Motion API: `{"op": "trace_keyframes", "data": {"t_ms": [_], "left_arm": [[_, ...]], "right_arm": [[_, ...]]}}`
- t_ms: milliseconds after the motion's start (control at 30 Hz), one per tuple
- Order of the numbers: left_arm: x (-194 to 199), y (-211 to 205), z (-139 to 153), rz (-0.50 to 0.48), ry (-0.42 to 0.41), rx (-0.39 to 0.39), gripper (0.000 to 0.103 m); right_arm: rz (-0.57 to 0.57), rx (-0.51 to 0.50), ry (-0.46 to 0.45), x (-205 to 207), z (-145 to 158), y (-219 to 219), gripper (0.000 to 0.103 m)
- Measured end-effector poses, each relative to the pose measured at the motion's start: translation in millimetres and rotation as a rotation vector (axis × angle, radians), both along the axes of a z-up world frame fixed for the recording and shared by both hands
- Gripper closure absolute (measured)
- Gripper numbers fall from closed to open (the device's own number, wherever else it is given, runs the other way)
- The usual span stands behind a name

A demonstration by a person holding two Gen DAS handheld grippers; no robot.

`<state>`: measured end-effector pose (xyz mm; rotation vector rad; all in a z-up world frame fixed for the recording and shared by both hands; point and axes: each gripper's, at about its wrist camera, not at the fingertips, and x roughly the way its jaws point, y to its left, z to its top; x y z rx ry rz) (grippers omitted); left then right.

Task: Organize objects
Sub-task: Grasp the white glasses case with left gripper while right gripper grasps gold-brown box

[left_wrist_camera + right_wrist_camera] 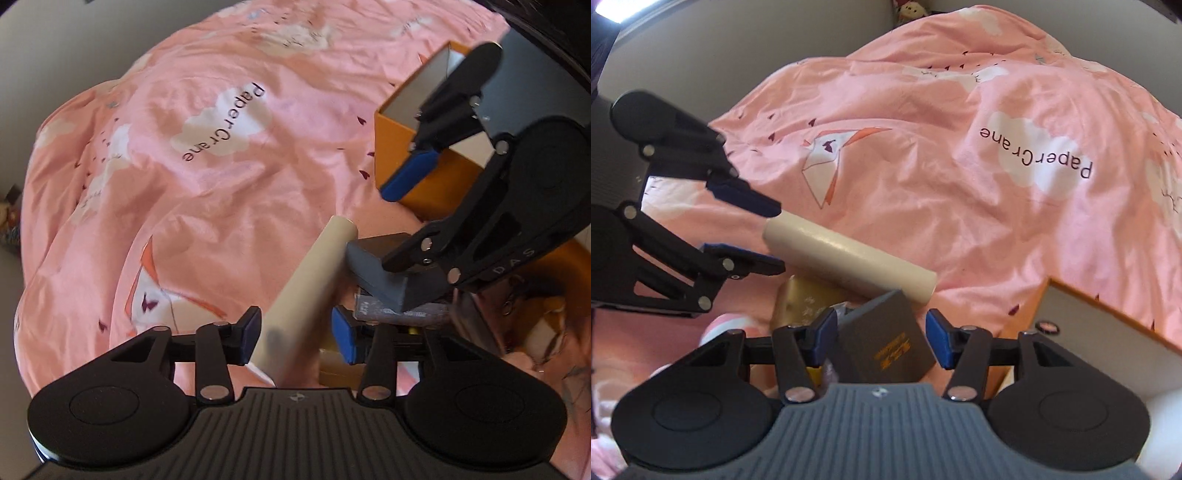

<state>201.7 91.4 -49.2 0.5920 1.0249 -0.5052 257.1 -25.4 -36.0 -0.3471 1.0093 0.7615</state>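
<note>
Left wrist view: left gripper (293, 334) straddles the near end of a cream cylinder (314, 273) lying on the pink quilt (184, 184); left pad touches it, right pad stands clear, so the jaws are parted, no firm grip. Right wrist view: right gripper (881, 338) sits around a dark grey box (886, 345), gaps visible on both sides, unclamped. Grey box lies just beside the cylinder's far end. Orange box (406, 155), lid off, stands near on the quilt.
</note>
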Motion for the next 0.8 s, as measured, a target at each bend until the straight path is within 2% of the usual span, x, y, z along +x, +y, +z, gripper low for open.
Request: {"op": "trace_keyframes", "data": {"t_ms": [167,367,433,467,533,667,800], "left_arm": [[27.0,-12.2,-18.3,-0.121,0.108,0.036,0.045],[47.4,-20.0,-38.6,-0.174,0.189,0.094,0.045],[52.3,-21.3,-44.8,-0.178,0.218,0.106,0.050],[54.1,-22.1,-47.3,-0.178,0.227,0.108,0.056],[56.2,-23.8,-51.8,-0.167,0.229,0.115,0.063],[53.3,-23.6,-54.2,-0.139,0.219,0.107,0.064],[41.3,-21.0,-40.6,-0.112,0.194,0.117,0.070]], "right_arm": [[0.013,-0.013,0.069,27.4,-17.2,11.9,0.060],[0.018,-0.012,0.101,40.6,-31.8,20.2,0.063],[0.018,-0.013,0.107,42.5,-35.8,21.5,0.063],[0.019,-0.014,0.102,42.9,-36.9,22.1,0.063],[0.024,-0.014,0.094,44.7,-38.2,24.0,0.063],[0.025,-0.012,0.103,47.0,-38.9,23.8,0.063],[0.041,0.010,0.105,42.9,-29.2,23.1,0.063]]}}
